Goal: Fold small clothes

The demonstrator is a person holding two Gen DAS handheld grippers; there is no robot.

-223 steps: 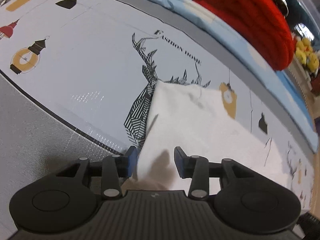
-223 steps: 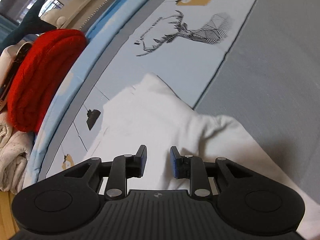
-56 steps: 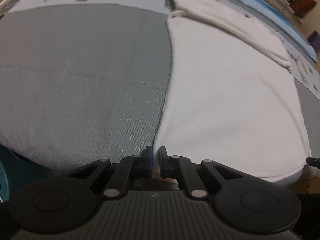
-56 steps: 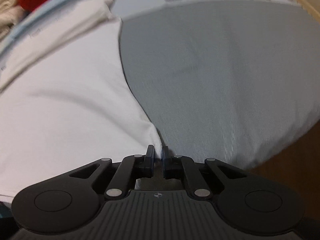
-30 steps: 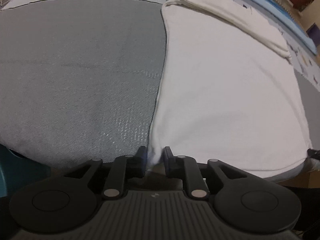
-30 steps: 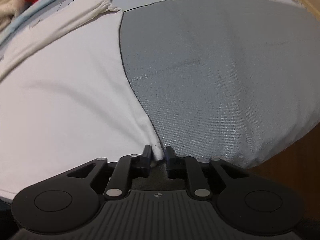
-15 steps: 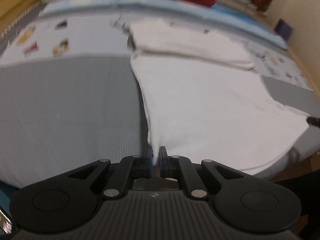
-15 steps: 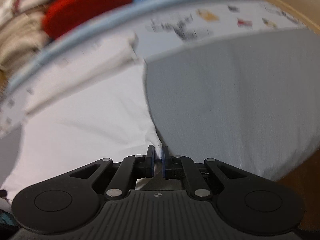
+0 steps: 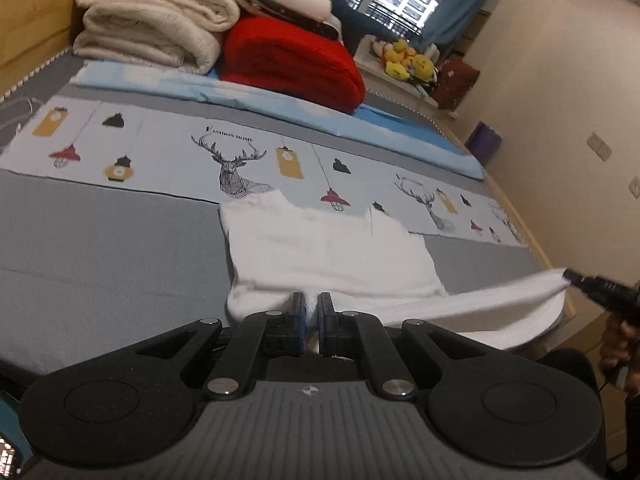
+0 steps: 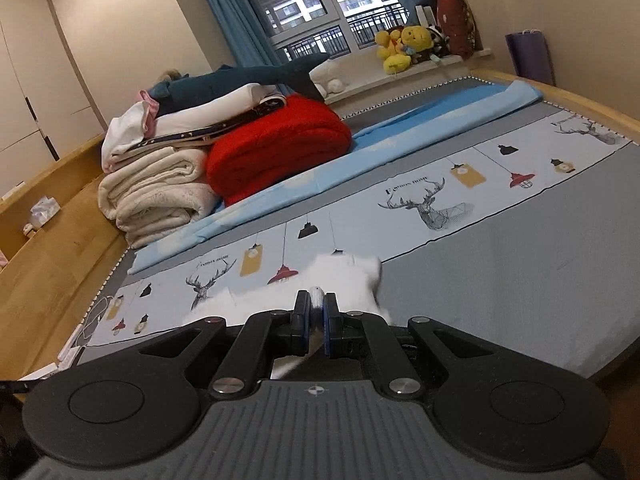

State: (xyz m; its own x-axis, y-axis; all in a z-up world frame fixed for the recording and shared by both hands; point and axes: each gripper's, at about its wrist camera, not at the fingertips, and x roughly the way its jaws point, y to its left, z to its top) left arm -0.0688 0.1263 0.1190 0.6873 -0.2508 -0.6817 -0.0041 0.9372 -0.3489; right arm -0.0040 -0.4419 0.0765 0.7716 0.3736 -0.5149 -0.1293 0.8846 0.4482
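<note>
A white garment lies on the grey bedspread, its far part flat, its near hem lifted off the bed. My left gripper is shut on the hem's left corner. My right gripper is shut on the other corner; it shows at the right edge of the left wrist view, with the hem stretched between the two. In the right wrist view the garment is blurred behind the jaws.
A printed deer-and-lamp strip and a light blue sheet cross the bed behind the garment. Folded cream blankets and a red blanket are stacked at the back. Plush toys sit on the windowsill. A wooden bed frame runs along the left.
Both grippers have risen and tilted up with the hem corners held. The near hem has come off the bed and moved over the garment toward its far part.
</note>
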